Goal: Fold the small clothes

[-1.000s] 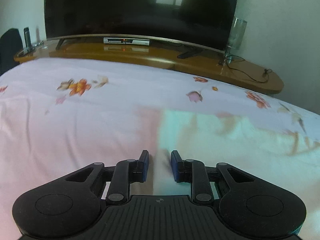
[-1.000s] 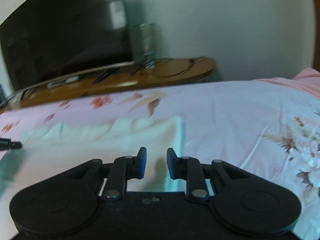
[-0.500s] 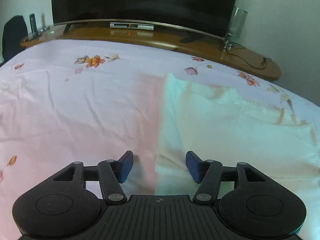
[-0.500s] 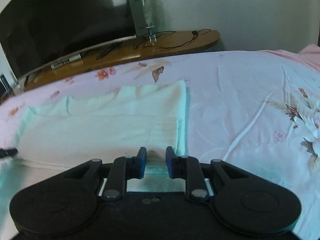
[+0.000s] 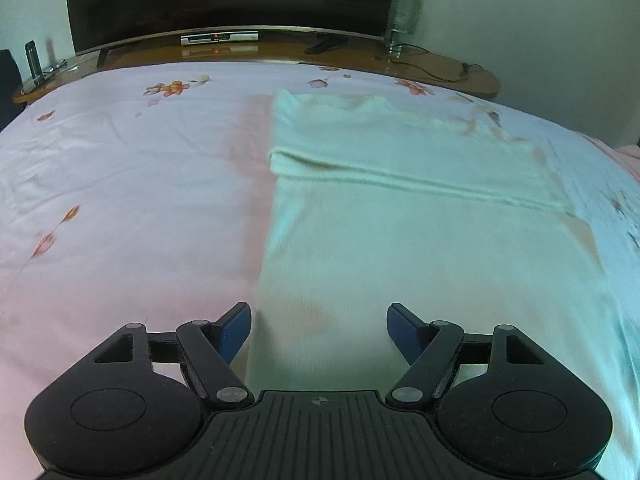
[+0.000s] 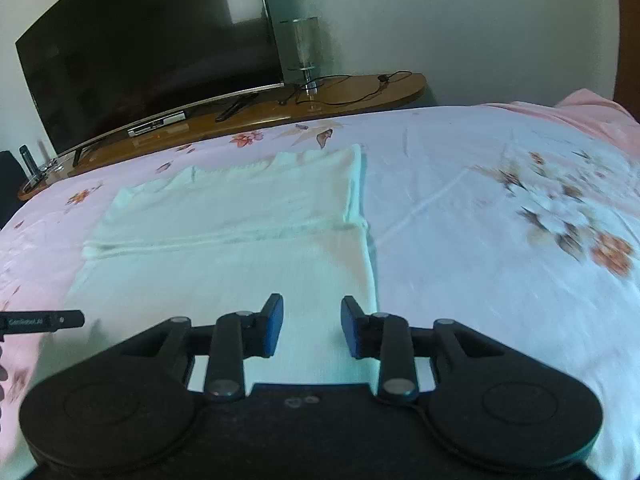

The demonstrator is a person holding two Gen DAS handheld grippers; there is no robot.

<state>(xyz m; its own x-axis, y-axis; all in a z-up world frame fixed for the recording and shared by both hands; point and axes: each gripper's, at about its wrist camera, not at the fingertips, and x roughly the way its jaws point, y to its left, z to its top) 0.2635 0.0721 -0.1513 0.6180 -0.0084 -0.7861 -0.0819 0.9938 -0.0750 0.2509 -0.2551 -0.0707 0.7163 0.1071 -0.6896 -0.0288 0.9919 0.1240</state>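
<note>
Both tongs, left tongs (image 5: 319, 330) and right tongs (image 6: 312, 326), have just been opening, empty, over the pale, half-folded garment (image 5: 400, 216).

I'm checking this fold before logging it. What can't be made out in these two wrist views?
- Near edge of the white garment: hidden in both views under the left gripper and the right gripper.
- Garment type: no sleeves or collar visible; cannot tell.
- Floral bedsheet: blurred in the right wrist view.
- Box under the TV: too small to read, left wrist view.
</note>
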